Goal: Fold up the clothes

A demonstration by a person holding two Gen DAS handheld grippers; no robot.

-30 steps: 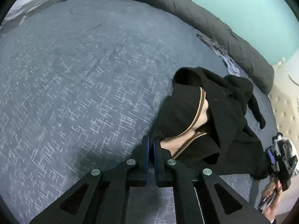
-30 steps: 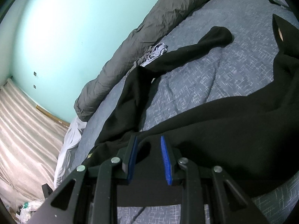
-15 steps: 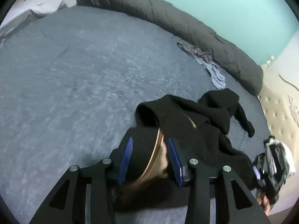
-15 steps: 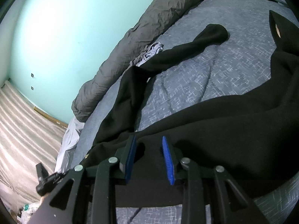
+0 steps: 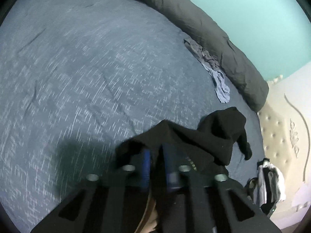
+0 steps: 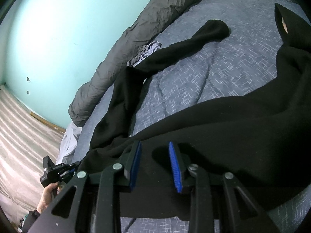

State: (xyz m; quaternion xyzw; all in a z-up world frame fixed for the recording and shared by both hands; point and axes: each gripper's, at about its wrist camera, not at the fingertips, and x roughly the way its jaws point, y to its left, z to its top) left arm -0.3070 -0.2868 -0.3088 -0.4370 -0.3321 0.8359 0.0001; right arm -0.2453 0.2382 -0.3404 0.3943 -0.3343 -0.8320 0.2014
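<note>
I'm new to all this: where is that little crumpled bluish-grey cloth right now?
The crumpled bluish-grey cloth lies on the blue bedspread against the rolled grey duvet by the wall. In the right wrist view it peeks out behind the black garment's sleeve.

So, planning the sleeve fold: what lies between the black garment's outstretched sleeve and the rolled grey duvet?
In the right wrist view, a small crumpled blue-grey cloth lies between sleeve and duvet.

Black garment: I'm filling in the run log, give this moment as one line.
stage: folding | left gripper: jaws closing on black garment | right gripper: jaws apart over garment | surface: blue bedspread
</note>
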